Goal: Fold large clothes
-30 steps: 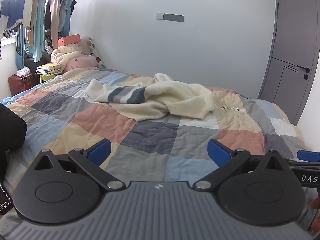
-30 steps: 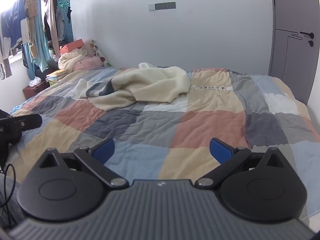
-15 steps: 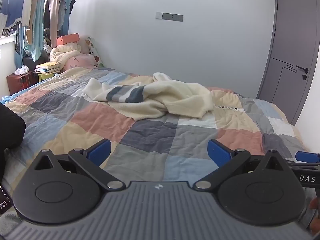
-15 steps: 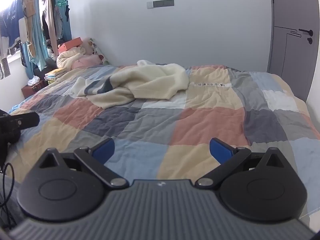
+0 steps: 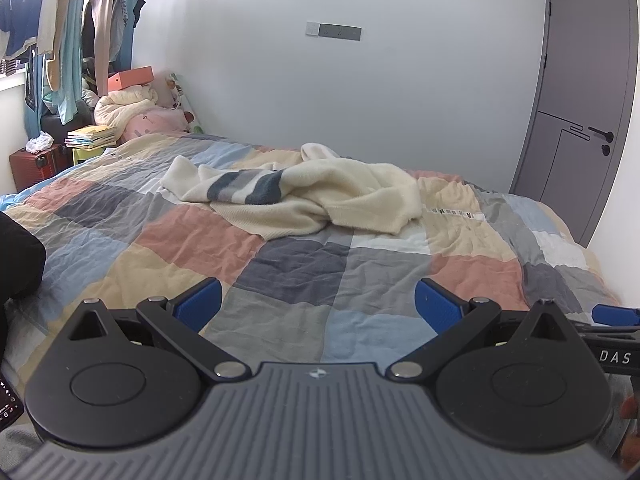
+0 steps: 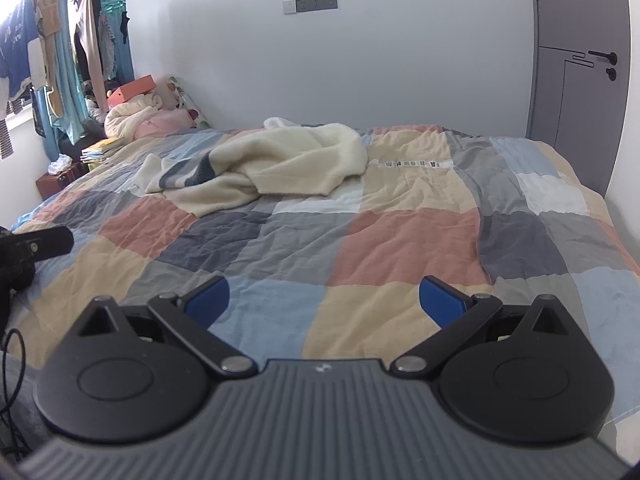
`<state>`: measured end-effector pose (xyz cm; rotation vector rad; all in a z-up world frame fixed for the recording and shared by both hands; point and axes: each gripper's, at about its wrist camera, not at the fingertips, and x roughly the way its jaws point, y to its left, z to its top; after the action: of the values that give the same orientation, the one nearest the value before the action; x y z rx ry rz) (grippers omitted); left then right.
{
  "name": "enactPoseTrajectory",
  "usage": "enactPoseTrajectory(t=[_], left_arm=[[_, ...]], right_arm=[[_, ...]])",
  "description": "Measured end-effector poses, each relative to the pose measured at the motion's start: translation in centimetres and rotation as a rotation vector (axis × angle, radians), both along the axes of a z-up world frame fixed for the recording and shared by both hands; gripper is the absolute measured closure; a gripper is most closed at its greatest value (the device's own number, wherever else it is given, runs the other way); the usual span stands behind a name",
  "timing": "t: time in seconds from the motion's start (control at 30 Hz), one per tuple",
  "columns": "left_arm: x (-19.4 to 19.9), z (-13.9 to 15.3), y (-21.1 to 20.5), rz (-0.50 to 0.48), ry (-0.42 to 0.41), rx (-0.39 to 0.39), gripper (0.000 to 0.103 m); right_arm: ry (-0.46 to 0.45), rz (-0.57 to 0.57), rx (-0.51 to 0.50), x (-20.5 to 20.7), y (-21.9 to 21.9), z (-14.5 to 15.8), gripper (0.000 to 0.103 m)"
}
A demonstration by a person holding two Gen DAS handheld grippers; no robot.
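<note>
A cream knit sweater (image 5: 312, 196) with blue and grey stripes lies crumpled on the far middle of a patchwork bed (image 5: 280, 264). It also shows in the right wrist view (image 6: 272, 164), on the bed (image 6: 360, 248). My left gripper (image 5: 318, 306) is open and empty, held over the bed's near edge, well short of the sweater. My right gripper (image 6: 324, 300) is open and empty too, over the near edge, to the right of the left one. A tip of the right gripper (image 5: 614, 314) shows at the right of the left wrist view.
A grey door (image 5: 580, 112) stands at the right. Hanging clothes (image 5: 60, 40), a pile of bedding and plush toys (image 5: 140, 116), books (image 5: 90, 136) and a red suitcase (image 5: 34, 164) crowd the far left corner. A white wall lies behind the bed.
Both views have drifted slightly, with the sweater sitting a little lower and nearer in frame. Both grippers stay open and empty.
</note>
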<state>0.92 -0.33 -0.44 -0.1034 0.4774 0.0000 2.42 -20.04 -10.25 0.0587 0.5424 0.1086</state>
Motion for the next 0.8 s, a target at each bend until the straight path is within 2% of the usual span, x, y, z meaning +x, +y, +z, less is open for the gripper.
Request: enactPoseTrajectory(t=[0.27, 0.63, 0.8], left_arm=[[0.0, 0.0, -0.1, -0.002, 0.001, 0.0, 0.0], [0.0, 0.2, -0.1, 0.0, -0.005, 0.001, 0.0], [0.1, 0.1, -0.1, -0.001, -0.003, -0.001, 0.0]], right_arm=[[-0.021, 0.012, -0.024, -0.1, 0.5, 0.2, 0.0], [-0.004, 0.029, -0.033, 0.1, 1.2, 0.0, 0.0], [-0.009, 0.021, -0.009, 0.1, 1.1, 0.0, 0.0]])
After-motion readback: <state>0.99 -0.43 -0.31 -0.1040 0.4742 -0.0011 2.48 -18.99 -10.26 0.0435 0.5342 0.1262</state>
